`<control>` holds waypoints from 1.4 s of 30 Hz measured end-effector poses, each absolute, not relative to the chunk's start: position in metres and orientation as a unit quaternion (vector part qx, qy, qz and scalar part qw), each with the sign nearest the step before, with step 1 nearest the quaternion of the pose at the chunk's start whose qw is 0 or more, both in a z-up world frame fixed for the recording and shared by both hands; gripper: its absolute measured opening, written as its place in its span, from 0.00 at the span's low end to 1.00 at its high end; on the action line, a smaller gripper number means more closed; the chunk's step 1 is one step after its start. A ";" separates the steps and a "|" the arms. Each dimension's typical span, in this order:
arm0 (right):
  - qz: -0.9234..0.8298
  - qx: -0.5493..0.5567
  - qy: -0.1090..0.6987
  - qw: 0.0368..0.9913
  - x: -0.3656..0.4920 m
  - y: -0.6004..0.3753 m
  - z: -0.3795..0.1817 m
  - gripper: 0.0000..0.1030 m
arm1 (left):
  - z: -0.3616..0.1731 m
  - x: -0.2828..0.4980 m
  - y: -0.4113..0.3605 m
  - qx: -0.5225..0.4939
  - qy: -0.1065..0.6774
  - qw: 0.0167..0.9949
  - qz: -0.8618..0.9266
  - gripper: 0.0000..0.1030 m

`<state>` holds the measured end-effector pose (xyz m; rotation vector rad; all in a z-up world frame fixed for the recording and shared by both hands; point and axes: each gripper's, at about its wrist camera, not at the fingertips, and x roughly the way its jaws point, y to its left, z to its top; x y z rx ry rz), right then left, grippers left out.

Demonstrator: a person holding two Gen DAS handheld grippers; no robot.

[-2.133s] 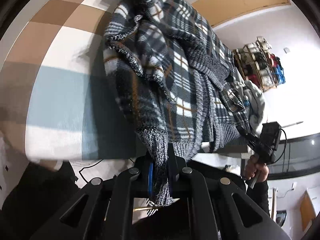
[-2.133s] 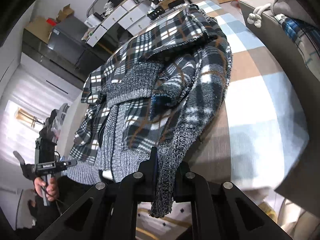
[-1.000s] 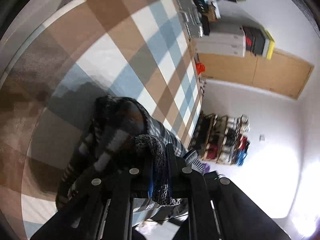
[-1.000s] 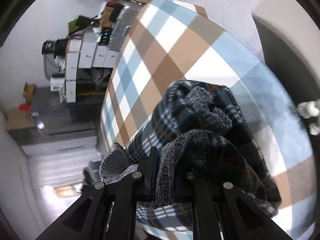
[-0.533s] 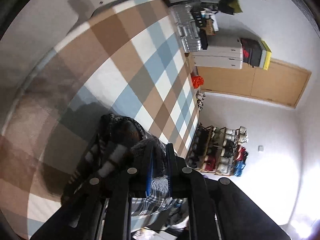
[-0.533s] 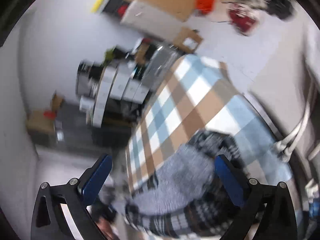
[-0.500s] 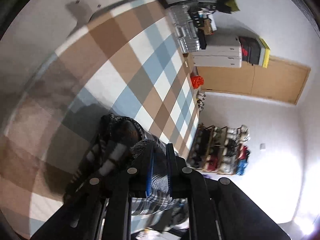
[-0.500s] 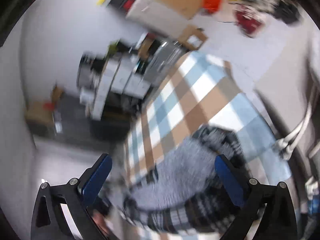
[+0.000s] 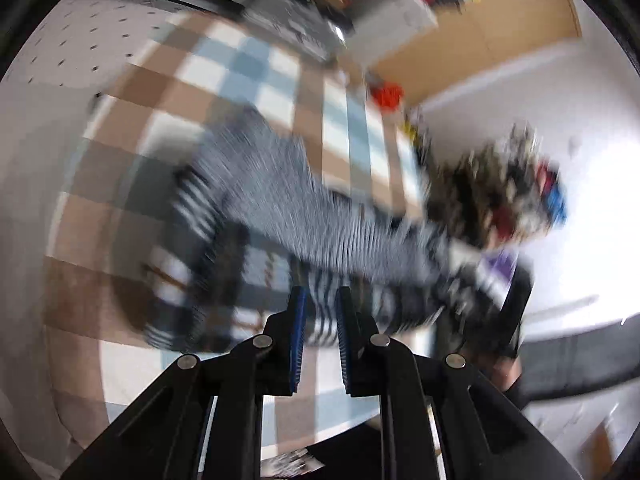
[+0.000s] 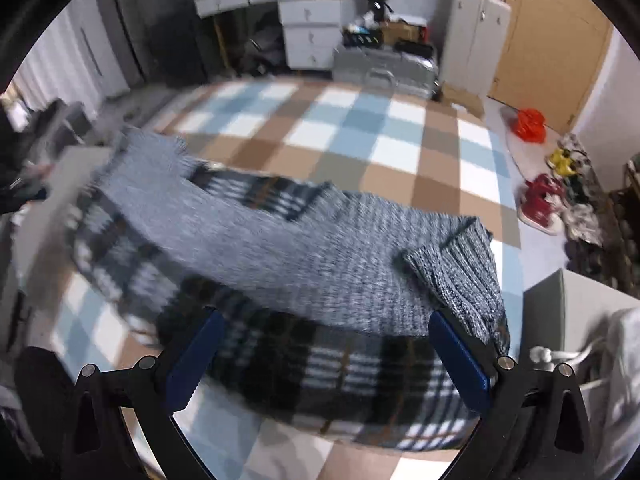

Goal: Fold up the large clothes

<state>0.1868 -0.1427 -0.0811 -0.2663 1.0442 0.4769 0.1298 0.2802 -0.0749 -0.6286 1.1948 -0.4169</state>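
the right gripper [image 10: 326,354] has let go of the plaid knit jacket [image 10: 280,264]; its jaws now stand spread wide above the cloth. the left gripper [image 9: 319,336] is just opening, nothing visibly between its pads. so this fold seems laid, and the jacket lies doubled on the checked bedspread [image 10: 360,136]. beyond: white drawers [image 10: 308,28], a wooden door [image 10: 552,52], and shoes [image 10: 540,200] on the floor.

My left gripper [image 9: 320,312] points downward, its blue pads a narrow gap apart and opening, nothing pinched between them. My right gripper [image 10: 326,344] tilts steeply down, fingers spread wide and gripping nothing.
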 end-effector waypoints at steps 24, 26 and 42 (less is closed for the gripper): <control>0.179 -0.073 0.523 0.830 0.240 -0.212 -0.111 0.12 | -0.098 0.237 0.150 -0.123 0.634 0.719 -0.259 0.60; 0.178 -0.075 0.516 0.834 0.239 -0.213 -0.110 0.12 | -0.101 0.238 0.133 -0.061 0.638 0.724 -0.254 0.60; 0.219 -0.012 0.476 0.851 0.219 -0.231 -0.085 0.13 | -0.123 0.235 0.108 0.145 0.623 0.716 -0.279 0.47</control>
